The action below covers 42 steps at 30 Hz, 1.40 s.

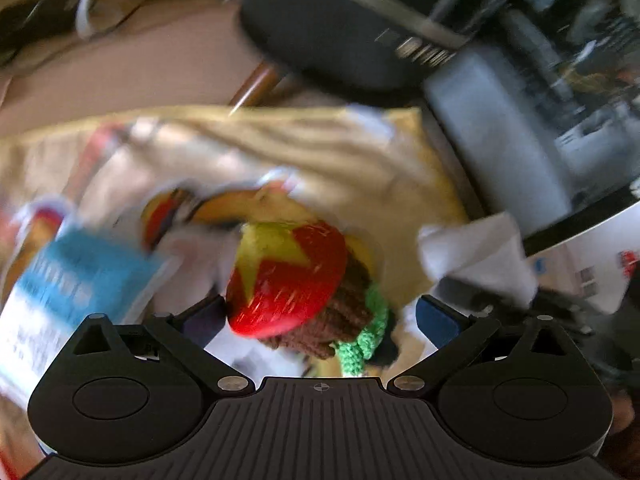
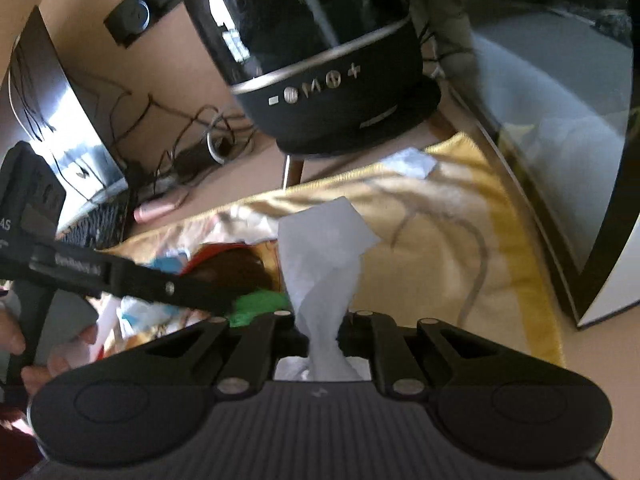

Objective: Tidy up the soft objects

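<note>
surface: beige tabletop (image 2: 192,76), yellow cloth (image 2: 440,216) spread over it, black speaker (image 2: 320,60) behind.
left gripper (image 1: 320,312): spread around crochet burger (image 1: 304,284).
right gripper (image 2: 320,332): pinching white tissue (image 2: 320,248) above cloth.

The right gripper (image 2: 322,330) sits at the bottom middle of the frame with its fingers pinched tight on a white tissue (image 2: 320,248), which twists up out of the grip and fans out over the yellow cloth (image 2: 432,240) behind it. Off to the left the other gripper (image 2: 224,300) pokes in on a long black arm, its tip right by something green and crocheted (image 2: 260,304), and a bit of a hand (image 2: 24,344) shows at the left edge. Up top there's a big black speaker (image 2: 320,60) with white plus and minus buttons, plus a mess of cables (image 2: 188,140) in the upper left.
</note>
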Motion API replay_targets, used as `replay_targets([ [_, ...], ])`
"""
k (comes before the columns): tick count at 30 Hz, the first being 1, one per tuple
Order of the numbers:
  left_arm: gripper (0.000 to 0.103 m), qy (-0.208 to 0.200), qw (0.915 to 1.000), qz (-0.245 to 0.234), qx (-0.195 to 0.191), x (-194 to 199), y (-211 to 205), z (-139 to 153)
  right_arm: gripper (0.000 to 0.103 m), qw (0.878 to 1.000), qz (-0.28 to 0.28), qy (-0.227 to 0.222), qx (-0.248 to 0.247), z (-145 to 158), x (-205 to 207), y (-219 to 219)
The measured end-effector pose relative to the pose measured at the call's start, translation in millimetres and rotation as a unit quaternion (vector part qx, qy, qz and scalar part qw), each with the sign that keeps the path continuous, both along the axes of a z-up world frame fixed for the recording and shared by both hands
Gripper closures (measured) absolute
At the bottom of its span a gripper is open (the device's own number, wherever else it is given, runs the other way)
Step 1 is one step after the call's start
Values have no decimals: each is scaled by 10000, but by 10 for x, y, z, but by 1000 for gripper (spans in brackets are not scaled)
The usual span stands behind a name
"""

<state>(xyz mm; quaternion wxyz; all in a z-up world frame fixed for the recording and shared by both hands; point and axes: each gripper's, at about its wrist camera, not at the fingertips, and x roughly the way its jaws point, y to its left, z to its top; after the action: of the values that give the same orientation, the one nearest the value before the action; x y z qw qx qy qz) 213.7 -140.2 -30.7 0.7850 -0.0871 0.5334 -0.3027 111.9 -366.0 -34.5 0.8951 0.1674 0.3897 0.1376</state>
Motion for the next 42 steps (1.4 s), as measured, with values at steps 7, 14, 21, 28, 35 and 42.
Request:
replay_targets([
  [7,0,-366,9980,-517,-42,-38,-138,6,93,9993,38,-361,28,165,109,18],
  [14,0,-996,9807,-1434,883,-300,-351,-273,90,9918,859,-456,827,260,315,372],
  [21,0,-950,9800,-1630,628,-331,-272,-295,89,9899,1196,-170,741,115,407,585],
  [28,0,-788,9844,-1540,325,-258,-250,-310,85,9998,118,-23,-159,-24,343,79],
  [35,0,-640,9812,-1794,-319,-185,-347,-184,85,9977,-405,-215,-497,98,230,-166],
  [42,0,-641,9809,-1770,-487,-51,-401,-93,85,9935,-426,-280,-1014,129,66,-243],
])
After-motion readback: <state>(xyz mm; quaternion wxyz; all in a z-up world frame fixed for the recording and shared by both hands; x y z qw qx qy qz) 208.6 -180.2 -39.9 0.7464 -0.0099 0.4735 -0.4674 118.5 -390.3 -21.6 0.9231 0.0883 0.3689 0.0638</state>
